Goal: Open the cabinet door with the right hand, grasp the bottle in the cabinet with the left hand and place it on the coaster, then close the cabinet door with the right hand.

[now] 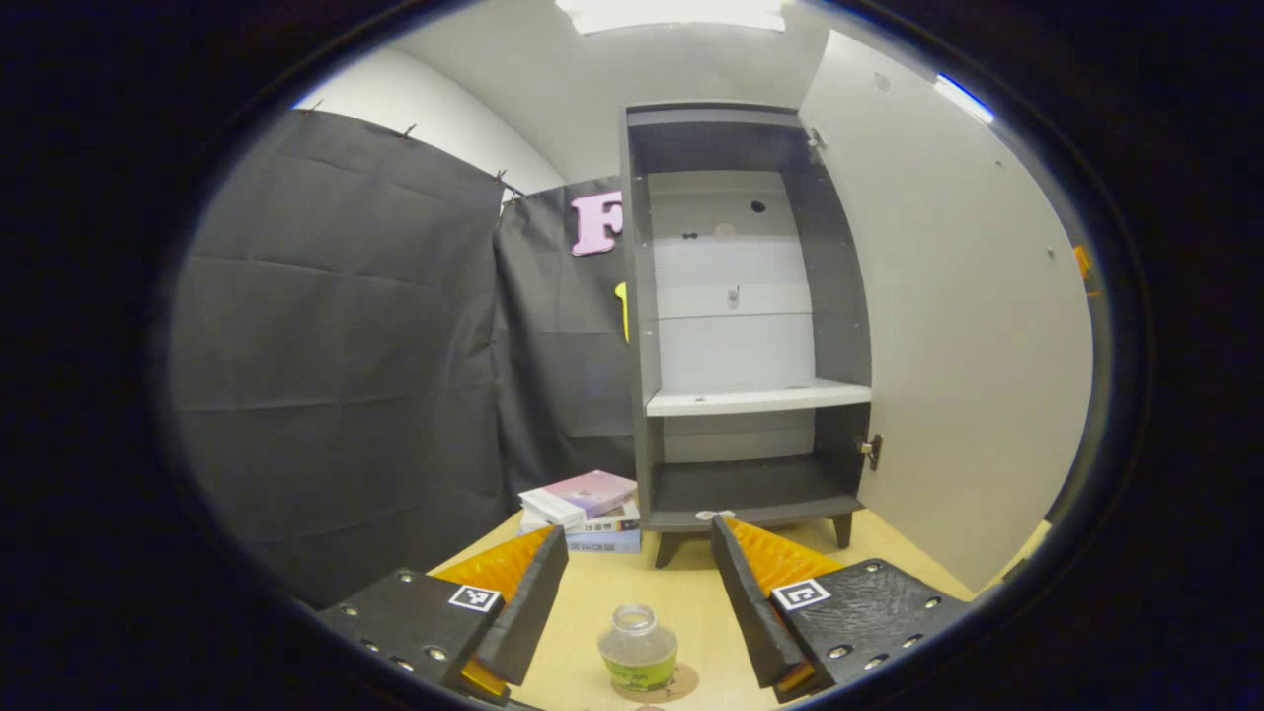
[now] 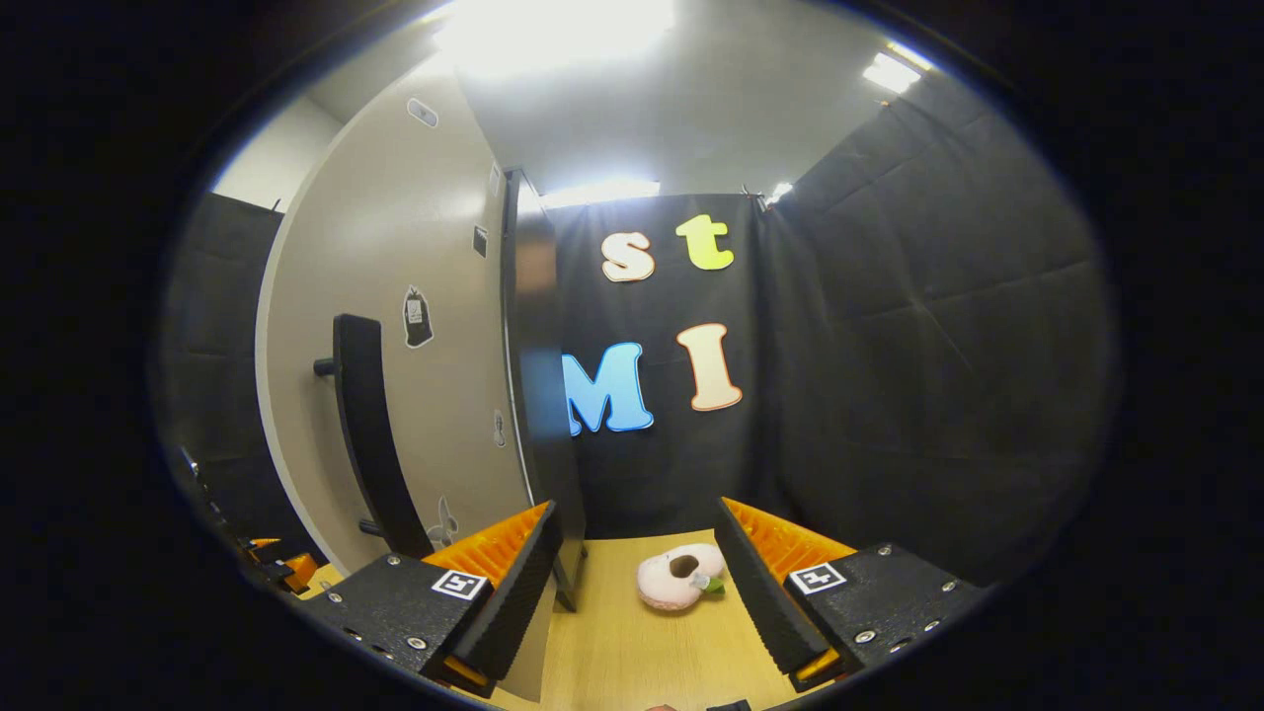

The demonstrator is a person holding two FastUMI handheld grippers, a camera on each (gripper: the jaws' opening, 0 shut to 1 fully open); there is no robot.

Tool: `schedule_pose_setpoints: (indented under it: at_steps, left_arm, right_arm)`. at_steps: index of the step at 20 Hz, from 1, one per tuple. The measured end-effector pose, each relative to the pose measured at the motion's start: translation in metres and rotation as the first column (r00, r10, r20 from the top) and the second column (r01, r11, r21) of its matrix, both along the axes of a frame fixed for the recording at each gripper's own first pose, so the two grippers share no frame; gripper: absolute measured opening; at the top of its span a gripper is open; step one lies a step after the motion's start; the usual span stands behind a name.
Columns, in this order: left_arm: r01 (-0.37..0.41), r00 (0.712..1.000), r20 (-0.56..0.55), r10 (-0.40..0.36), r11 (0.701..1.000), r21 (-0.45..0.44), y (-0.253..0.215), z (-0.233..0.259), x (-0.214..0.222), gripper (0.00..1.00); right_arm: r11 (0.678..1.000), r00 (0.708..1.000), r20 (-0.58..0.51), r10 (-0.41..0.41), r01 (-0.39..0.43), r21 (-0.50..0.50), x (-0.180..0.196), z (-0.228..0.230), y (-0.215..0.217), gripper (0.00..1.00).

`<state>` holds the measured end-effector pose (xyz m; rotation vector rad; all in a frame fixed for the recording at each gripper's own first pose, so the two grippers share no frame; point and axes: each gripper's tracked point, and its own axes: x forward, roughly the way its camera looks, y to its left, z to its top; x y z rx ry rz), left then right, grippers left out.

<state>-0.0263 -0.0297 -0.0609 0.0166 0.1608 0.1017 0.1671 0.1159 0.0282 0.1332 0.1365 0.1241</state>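
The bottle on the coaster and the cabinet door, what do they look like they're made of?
The bottle looks like clear plastic or glass: you can see through its neck, and a green label wraps it. The coaster seems cork or card, brown and matte. The cabinet door looks like laminated board, pale, flat and smooth.

We make out no readable writing here: the green label on the small clear glass bottle is too small to read, the print on the stacked pink-and-white boxes is blurred, and the small dark stickers on the pale cabinet door stay illegible.
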Motion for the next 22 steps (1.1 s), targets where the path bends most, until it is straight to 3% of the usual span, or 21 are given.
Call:
schedule_pose_setpoints:
  at_steps: [2,3,10,18,22]
  left_arm:
    - [0.023,1.0,0.012,-0.023,1.0,-0.021,0.004,0.021,0.006,0.87]
    - [0.026,0.999,0.02,-0.026,0.999,-0.019,0.009,0.032,0.008,0.84]
    - [0.031,0.997,0.068,-0.033,0.999,0.023,0.057,0.075,0.017,0.87]
    - [0.033,0.997,0.07,-0.034,0.999,0.013,0.107,0.068,0.016,0.87]
    - [0.033,0.997,0.068,-0.033,0.999,-0.005,0.13,0.062,0.017,0.87]
  right_arm:
    - [1.0,1.0,0.006,-0.027,0.027,0.013,-0.004,0.008,0.003,0.91]
    - [0.999,0.999,0.013,-0.038,0.038,0.015,-0.007,0.011,0.006,0.91]
    - [0.991,0.99,0.038,-0.135,0.136,-0.022,-0.03,0.031,0.021,0.95]
    - [0.97,0.979,0.065,-0.193,0.201,-0.134,-0.046,0.034,0.046,0.93]
    - [0.973,0.979,0.06,-0.193,0.199,-0.117,-0.051,0.034,0.064,0.92]
